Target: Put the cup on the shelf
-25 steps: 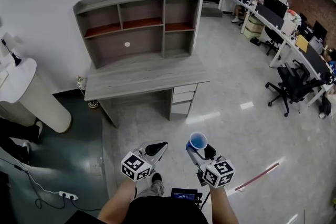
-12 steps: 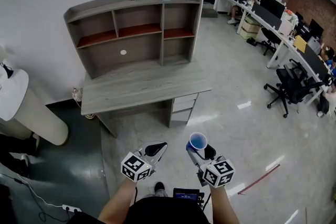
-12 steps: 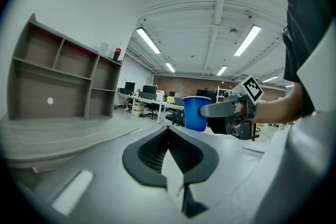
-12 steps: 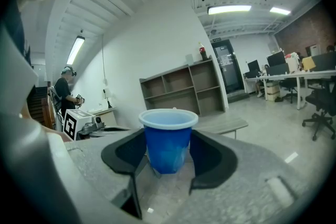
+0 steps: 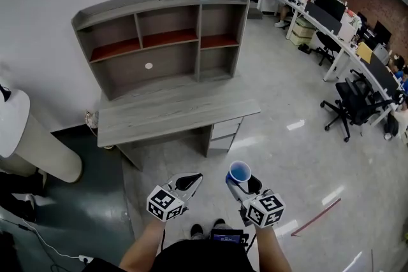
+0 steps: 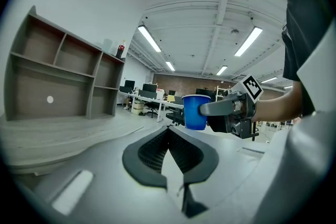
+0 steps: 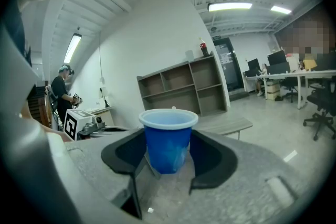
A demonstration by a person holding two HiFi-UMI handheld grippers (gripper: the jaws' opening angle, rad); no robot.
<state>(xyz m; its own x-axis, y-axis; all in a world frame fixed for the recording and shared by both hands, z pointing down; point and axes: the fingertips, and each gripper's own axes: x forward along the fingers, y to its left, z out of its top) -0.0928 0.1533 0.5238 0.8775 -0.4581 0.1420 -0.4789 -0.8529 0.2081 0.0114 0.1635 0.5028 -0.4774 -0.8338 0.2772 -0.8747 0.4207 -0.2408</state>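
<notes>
Carrying step, I judge: fingers of the right gripper (image 5: pixel 240 180) grasp the upright blue cup (image 5: pixel 240 171) at lower centre, well apart from the shelf (image 5: pixel 159 35) at upper centre. The left gripper (image 5: pixel 190 182) is clenched and empty. Next: approach and lift the cup to shelf height.

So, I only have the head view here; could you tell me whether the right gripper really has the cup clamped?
Observer: Yes. In the right gripper view the blue cup stands upright between the jaws of the right gripper, which press on both its sides.
Operator: Thank you. And is the other one carrying anything?
Observer: No. In its own view the left gripper has its jaws together, tips touching, with nothing between them.
</notes>
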